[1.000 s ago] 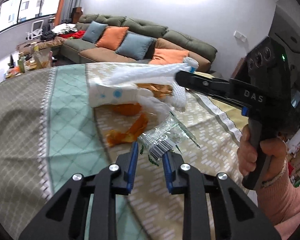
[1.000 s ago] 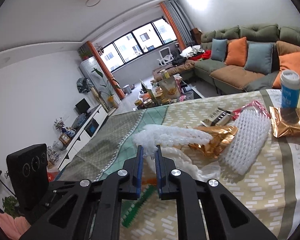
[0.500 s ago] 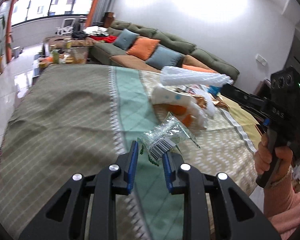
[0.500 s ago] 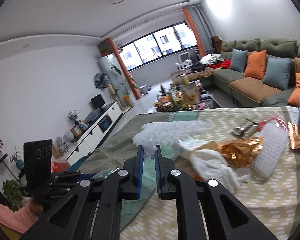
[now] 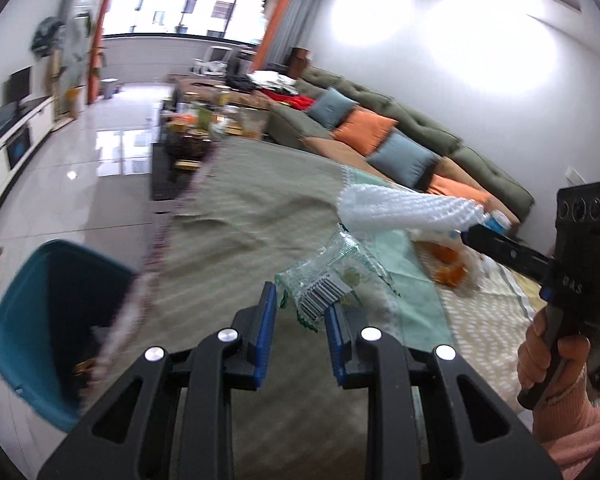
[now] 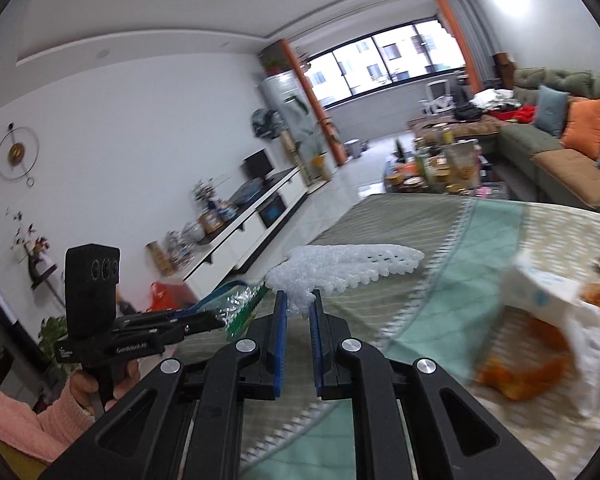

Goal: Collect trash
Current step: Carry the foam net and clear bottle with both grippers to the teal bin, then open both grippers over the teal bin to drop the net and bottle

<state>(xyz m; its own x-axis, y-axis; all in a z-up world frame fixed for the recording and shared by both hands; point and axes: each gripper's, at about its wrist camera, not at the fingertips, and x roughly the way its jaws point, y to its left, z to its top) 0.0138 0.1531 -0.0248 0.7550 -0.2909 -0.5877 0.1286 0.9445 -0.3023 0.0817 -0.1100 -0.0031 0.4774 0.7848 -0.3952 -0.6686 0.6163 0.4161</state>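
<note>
Both hands are carrying a load toward the teal bin (image 5: pixel 40 320), which stands on the floor just off the table's (image 5: pixel 260 216) corner. The left gripper (image 5: pixel 300 322) has its jaws nearly closed on the clear plastic wrapper (image 5: pixel 328 280) with the barcode, pinched by its near edge and held above the tablecloth, near the bin. The right gripper (image 6: pixel 298 312) is clamped almost fully shut on the white foam net sleeve (image 6: pixel 340 266), which sticks out ahead of its fingers, a little farther from the bin than the wrapper.

So 2 pieces are picked up but neither is in the bin yet — the drop is the step in hand, I judge. Well away from the bin, farther along the table, more litter waits: a crumpled white tissue pack (image 6: pixel 548 292) and orange peel scraps (image 6: pixel 516 372) — so several more trips look likely.
</note>
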